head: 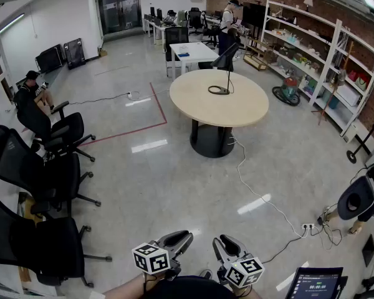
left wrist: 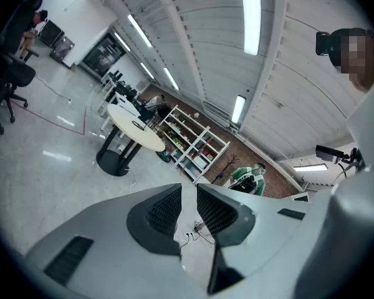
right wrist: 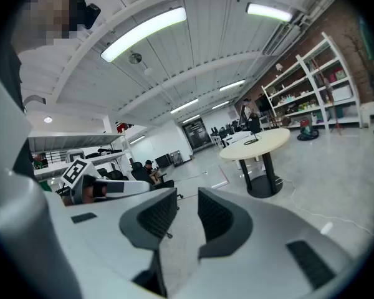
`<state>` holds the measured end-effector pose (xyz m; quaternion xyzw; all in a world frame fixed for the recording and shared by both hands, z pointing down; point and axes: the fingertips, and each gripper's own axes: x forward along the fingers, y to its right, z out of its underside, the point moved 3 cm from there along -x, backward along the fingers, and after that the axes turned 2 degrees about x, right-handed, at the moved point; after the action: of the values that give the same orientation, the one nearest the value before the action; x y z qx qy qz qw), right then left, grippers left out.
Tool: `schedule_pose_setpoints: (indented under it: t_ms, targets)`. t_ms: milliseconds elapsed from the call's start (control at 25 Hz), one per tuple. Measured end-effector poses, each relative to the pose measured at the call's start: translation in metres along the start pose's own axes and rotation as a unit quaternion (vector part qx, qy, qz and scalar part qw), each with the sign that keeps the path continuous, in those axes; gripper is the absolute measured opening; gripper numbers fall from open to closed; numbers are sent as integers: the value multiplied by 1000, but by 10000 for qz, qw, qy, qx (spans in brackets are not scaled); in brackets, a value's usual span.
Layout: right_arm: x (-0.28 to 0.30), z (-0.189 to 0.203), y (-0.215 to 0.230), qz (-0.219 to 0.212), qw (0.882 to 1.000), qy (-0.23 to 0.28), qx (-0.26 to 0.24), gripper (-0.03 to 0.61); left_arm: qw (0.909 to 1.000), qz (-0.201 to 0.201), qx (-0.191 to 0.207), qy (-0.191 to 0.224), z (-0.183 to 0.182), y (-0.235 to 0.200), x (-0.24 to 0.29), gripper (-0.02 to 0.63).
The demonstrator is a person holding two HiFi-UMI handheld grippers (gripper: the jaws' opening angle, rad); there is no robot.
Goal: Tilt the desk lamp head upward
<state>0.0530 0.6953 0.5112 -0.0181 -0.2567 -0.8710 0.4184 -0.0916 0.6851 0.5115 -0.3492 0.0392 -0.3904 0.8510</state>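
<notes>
down at the bottom of the head view, the left gripper (head: 182, 237) and right gripper (head: 223, 243) sit side by side, both aimed out over the floor. left gripper view: the left gripper (left wrist: 188, 192) has its jaws a narrow slit apart, nothing between them, just floor showing through. right gripper view: same for the right gripper (right wrist: 187, 198), a slim gap and empty. a lit screen (head: 315, 285) glows just right of them. black office chairs (head: 43, 179) line the left side. a white cable (head: 249, 185) snakes across the shiny floor to a power strip (head: 308, 227). further out stands the round tabletop (head: 237, 108) on its black pedestal, and there is the desk lamp (head: 228, 72), on the far part of it, well apart from both grippers, its black head angled down over a ring base. beyond that: shelves (head: 324, 61) along the brick wall at the right, a standing person (head: 227, 23) at the back, a seated person (head: 31, 92) far left.
</notes>
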Motion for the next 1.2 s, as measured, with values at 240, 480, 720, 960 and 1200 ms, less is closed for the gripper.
schedule_pose_setpoints:
  t_ms: [240, 480, 720, 960, 1200]
  targets:
    - [-1, 0, 2, 25, 10000, -19, 39, 110, 10000, 34, -16, -27, 0, 0, 3, 81]
    - [-2, -1, 2, 44, 9999, 62, 69, 110, 10000, 76, 12, -45, -2, 0, 5, 81]
    - [-8, -4, 2, 21, 9997, 172, 186, 111, 9999, 106, 7, -78, -1, 4, 5, 80]
    - [-11, 0, 4, 92, 9995, 165, 255, 110, 9999, 78, 4, -111, 5, 4, 1, 80]
    - [-22, 2, 14, 143, 9994, 133, 283, 110, 9999, 60, -15, -152, 14, 11, 8, 81]
